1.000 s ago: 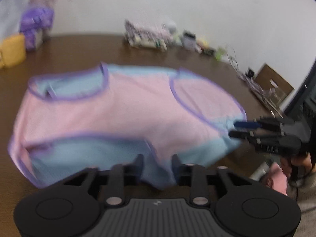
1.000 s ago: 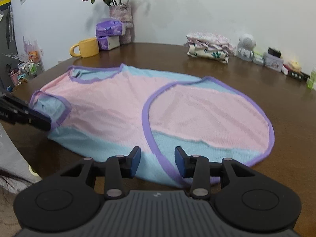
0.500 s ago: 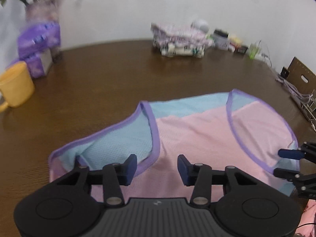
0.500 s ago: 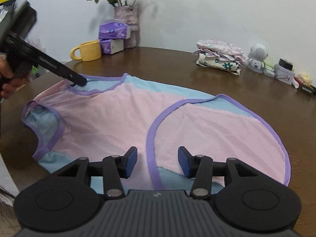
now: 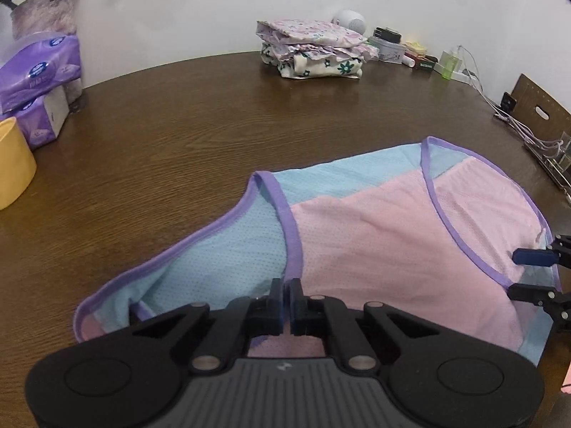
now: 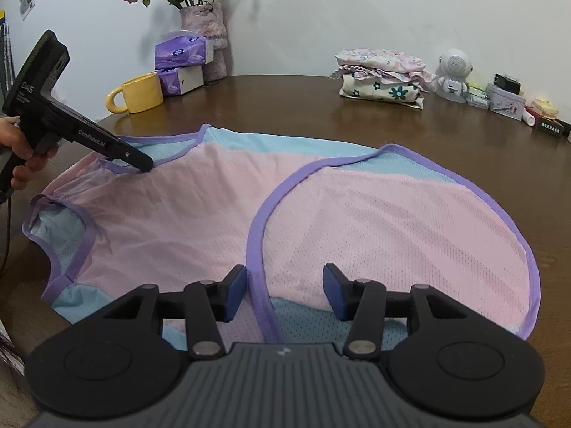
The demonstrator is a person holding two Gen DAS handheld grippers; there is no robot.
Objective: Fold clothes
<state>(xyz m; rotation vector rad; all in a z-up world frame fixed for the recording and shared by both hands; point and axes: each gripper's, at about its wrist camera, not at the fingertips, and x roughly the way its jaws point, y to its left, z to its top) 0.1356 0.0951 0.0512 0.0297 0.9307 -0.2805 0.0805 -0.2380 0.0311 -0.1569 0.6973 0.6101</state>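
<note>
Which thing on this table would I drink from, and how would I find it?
Start at the vase of dried flowers against the wall at the far edge of the round wooden table. Just in front of it sit stacked purple tissue packs, and beside those stands the yellow mug. It is the only plain yellow thing there, with a looped handle.

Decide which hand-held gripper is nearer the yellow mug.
Left. The left hand-held gripper pinches the garment's neckline just below the yellow mug; the right hand-held gripper sits at the near hem.
</note>
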